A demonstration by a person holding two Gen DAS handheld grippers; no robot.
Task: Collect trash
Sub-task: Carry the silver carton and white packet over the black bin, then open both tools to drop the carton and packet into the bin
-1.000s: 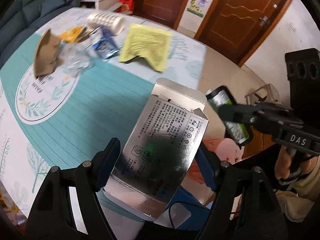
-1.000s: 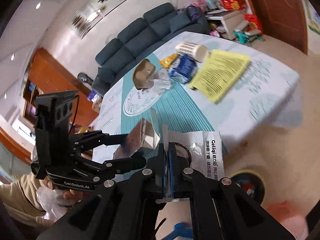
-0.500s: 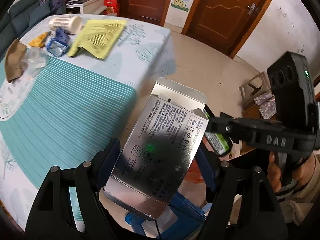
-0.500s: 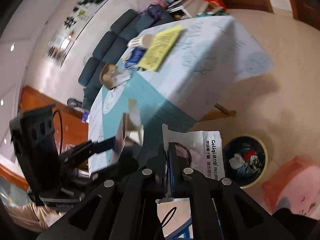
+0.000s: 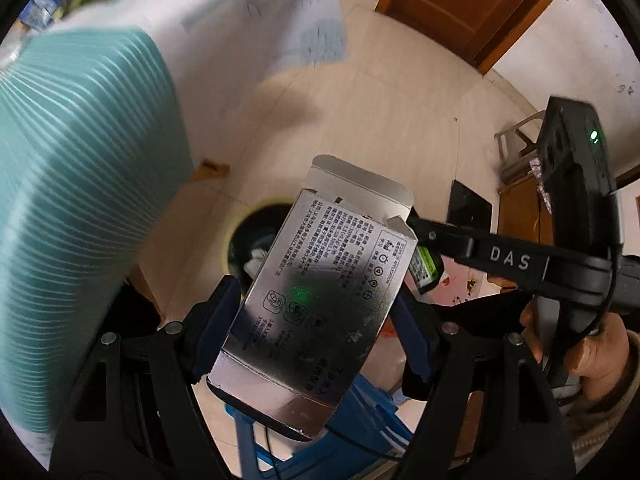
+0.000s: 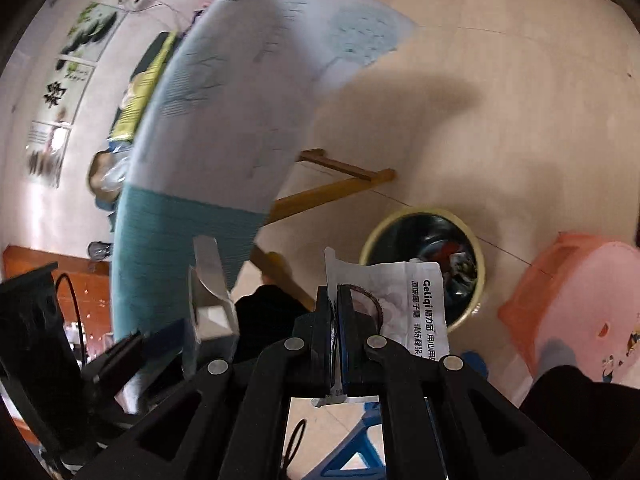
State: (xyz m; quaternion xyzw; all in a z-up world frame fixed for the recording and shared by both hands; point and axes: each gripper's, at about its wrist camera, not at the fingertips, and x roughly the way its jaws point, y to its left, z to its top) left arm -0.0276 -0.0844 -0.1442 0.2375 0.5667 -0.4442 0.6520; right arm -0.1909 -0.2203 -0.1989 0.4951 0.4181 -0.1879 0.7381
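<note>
A silver carton (image 5: 320, 292), printed with black text and with its top flap standing open, is being clamped across its width between the blue pads of the left gripper (image 5: 316, 320). In the left wrist view it is being held in the air above the floor (image 5: 384, 104), in front of a round, yellow-rimmed trash bin (image 5: 240, 236) whose dark inside is already holding scraps. A white wrapper (image 6: 416, 296) with printed lettering is being pinched flat in the right gripper (image 6: 335, 312), whose jaws are being pressed together on it. In the right wrist view the wrapper is being held in front of the trash bin (image 6: 476, 240), partly covering its mouth. The same carton (image 6: 210, 292) is being seen edge-on at the left of that view, and the left gripper (image 6: 160, 344) below it.

The right gripper (image 5: 420, 264) is being shown from the side in the left wrist view, with a hand (image 5: 592, 344) wrapped around its handle. The worktop (image 6: 240, 100), covered in a white and teal cloth, is being seen beside the bin, the cloth's corner hanging over the floor. A pink plastic stool (image 6: 576, 300) is standing on the floor just beside the bin.
</note>
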